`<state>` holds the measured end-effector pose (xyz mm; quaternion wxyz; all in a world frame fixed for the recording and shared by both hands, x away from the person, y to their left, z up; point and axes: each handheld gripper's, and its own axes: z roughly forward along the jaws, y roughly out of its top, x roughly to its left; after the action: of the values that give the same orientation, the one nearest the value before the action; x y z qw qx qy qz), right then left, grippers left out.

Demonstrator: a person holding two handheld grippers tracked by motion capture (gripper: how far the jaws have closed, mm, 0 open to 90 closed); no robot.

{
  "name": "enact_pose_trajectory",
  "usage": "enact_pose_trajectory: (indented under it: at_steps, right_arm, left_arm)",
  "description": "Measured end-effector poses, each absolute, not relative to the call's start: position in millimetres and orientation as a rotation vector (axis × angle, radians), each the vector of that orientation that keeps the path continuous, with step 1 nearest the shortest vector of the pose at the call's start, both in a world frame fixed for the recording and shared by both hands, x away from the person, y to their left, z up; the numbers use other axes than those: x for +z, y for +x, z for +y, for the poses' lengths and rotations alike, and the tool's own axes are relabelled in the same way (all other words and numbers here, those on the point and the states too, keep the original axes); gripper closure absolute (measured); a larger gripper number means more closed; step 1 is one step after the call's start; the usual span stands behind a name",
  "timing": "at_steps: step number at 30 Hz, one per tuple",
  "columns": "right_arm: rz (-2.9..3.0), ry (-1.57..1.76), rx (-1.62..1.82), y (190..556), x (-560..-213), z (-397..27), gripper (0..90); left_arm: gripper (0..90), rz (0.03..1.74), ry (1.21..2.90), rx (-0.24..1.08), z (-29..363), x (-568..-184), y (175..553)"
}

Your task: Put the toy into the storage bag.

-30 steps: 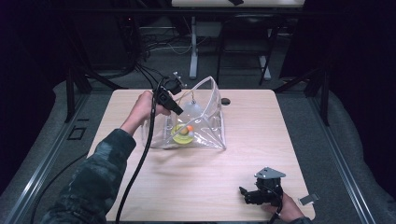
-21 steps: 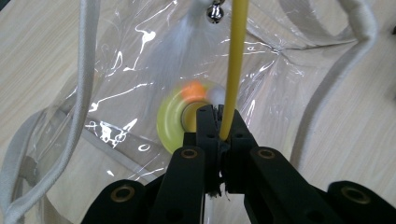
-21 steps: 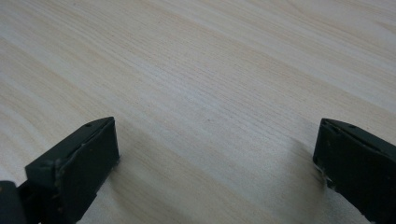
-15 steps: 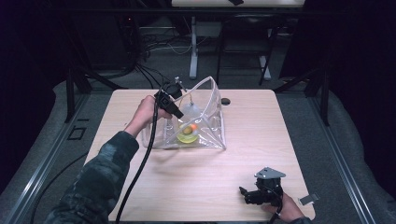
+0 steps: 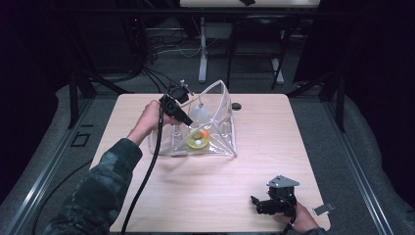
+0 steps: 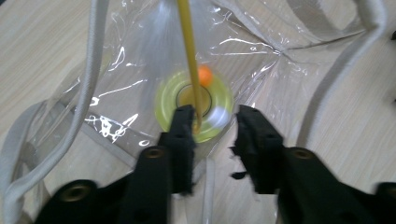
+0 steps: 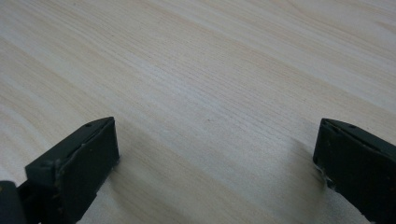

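A clear plastic bag [image 5: 220, 127] with white trim stands open on the wooden table [image 5: 293, 147]. Inside it lie a yellow-green ring [image 5: 197, 142] and a small orange ball [image 5: 204, 134]. My left gripper [image 5: 183, 121] points down into the bag's mouth from the left, open. In the left gripper view, a thin yellow stick [image 6: 189, 51] runs from the top down to the inner side of the left jaw, over the ring [image 6: 217, 93] and ball [image 6: 204, 74]. Something whitish and blurred [image 6: 163, 28] sits in the bag behind it. My right gripper [image 5: 254, 203] rests open at the front right, over bare wood [image 7: 215, 154].
A small dark round thing [image 5: 237, 105] lies on the table just behind the bag. A small grey piece [image 5: 323, 209] sits at the front right edge, beside the right hand. The left gripper's cable [image 5: 147, 176] trails across the front left of the table.
The left gripper has dipped slightly lower at the bag's mouth. The ring and ball have shifted a little to the right inside the bag. The right gripper has not moved.
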<state>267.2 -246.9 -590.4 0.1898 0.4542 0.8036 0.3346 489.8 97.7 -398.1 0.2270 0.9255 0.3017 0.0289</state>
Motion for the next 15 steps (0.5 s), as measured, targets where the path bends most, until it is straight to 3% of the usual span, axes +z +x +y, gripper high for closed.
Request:
enact_pose_trajectory:
  at_steps: [4,15]
  right_arm:
    - [2.256,1.277,0.938,267.2,-590.5,-246.8,0.0]
    - [2.264,1.273,0.932,267.3,-590.1,-247.3,0.0]
  left_arm:
    - [43.6,0.82,2.537,0.124,102.8,-384.7,482.8]
    - [16.6,0.839,2.476,0.255,135.2,-348.2,461.3]
